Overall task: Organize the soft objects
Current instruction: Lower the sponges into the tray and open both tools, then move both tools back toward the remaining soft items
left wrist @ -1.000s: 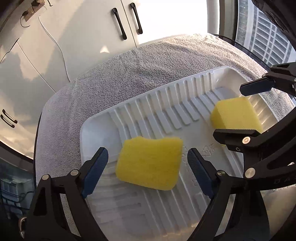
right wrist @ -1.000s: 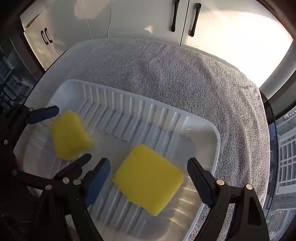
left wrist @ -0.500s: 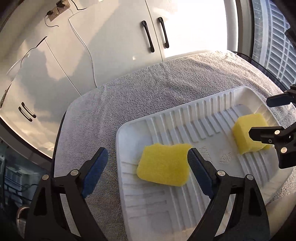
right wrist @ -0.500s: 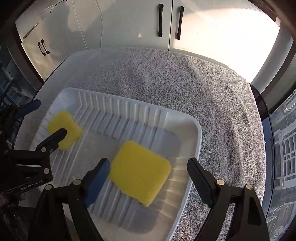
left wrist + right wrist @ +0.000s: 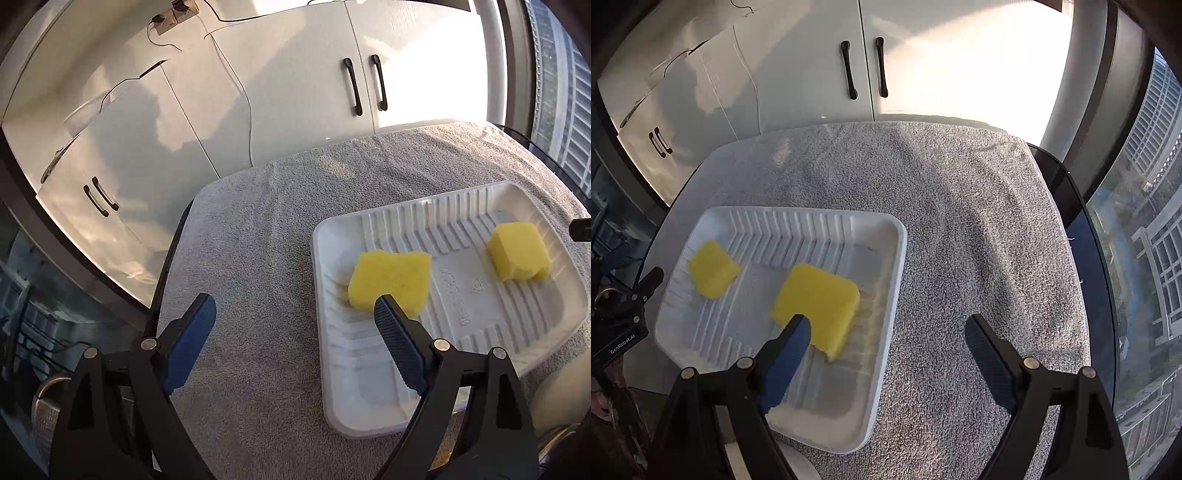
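two yellow sponges [image 5: 391, 280] in white tray [image 5: 332, 413], bare towel [image 5: 979, 221] around, both grippers' fingers [image 5: 192, 332] spread, empty

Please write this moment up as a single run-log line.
left gripper: open, empty | right gripper: open, empty | two yellow sponges: apart in white tray | tray on grey towel

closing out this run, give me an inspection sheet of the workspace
surface: grey towel covers the table
job's things: two yellow sponges lie apart in the white ribbed tray
clutter: nothing seen
grippers: left gripper open, empty, beside the tray; right gripper open, empty
cables: thin cable hangs from a wall socket down the cabinets
surroundings: white cabinets with black handles; window onto buildings
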The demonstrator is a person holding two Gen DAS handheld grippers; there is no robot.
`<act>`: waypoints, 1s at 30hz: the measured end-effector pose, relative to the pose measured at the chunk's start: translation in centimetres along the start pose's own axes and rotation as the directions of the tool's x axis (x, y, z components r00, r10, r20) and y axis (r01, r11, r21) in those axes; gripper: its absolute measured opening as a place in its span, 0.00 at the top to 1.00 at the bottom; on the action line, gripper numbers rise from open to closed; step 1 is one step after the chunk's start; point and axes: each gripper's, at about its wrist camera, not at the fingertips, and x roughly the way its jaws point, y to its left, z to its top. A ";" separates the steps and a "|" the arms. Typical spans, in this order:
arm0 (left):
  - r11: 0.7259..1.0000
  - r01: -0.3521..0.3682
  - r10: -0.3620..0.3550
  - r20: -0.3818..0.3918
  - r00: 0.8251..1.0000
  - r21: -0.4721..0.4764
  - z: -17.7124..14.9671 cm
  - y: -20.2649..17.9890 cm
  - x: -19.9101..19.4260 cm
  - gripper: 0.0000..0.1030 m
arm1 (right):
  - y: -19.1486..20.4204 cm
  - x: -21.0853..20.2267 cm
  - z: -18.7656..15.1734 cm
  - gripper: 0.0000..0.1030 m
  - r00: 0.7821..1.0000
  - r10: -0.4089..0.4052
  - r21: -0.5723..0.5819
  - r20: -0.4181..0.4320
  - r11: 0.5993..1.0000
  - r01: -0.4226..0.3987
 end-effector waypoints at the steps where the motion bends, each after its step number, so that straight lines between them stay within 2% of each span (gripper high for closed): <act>1: 1.000 -0.013 0.013 0.003 1.000 -0.006 -0.5 0.4 -0.5 0.15 | -0.3 -0.4 -0.6 0.15 1.000 -0.006 0.009 0.002 1.000 0.006; 4: 0.998 -0.048 0.048 0.014 0.999 -0.033 -2.0 1.6 -1.9 0.15 | -1.5 -1.7 -2.3 0.15 1.000 -0.008 0.041 0.007 0.999 0.007; 12: 0.992 -0.061 0.062 -0.002 0.998 -0.113 -6.5 4.9 -4.4 0.15 | -3.9 -4.1 -7.7 0.15 1.000 -0.029 0.097 0.010 0.995 0.028; 18: 0.982 -0.032 0.028 -0.022 0.999 -0.187 -10.8 6.4 -6.9 0.15 | -5.3 -5.5 -12.7 0.15 1.000 0.007 0.192 -0.007 0.981 -0.005; 25: 0.978 -0.062 0.053 -0.053 0.997 -0.199 -15.5 6.6 -8.3 0.15 | -5.2 -7.5 -19.4 0.15 1.000 0.022 0.232 -0.022 0.973 -0.016; 27: 0.978 -0.103 0.094 -0.055 0.994 -0.183 -16.5 6.4 -8.7 0.15 | -4.9 -8.0 -20.9 0.15 0.999 0.043 0.242 -0.024 0.970 -0.035; 30: 0.977 -0.139 0.131 -0.057 0.990 -0.159 -17.8 6.1 -9.6 0.15 | -4.5 -8.8 -22.5 0.15 1.000 0.012 0.239 -0.016 0.971 -0.008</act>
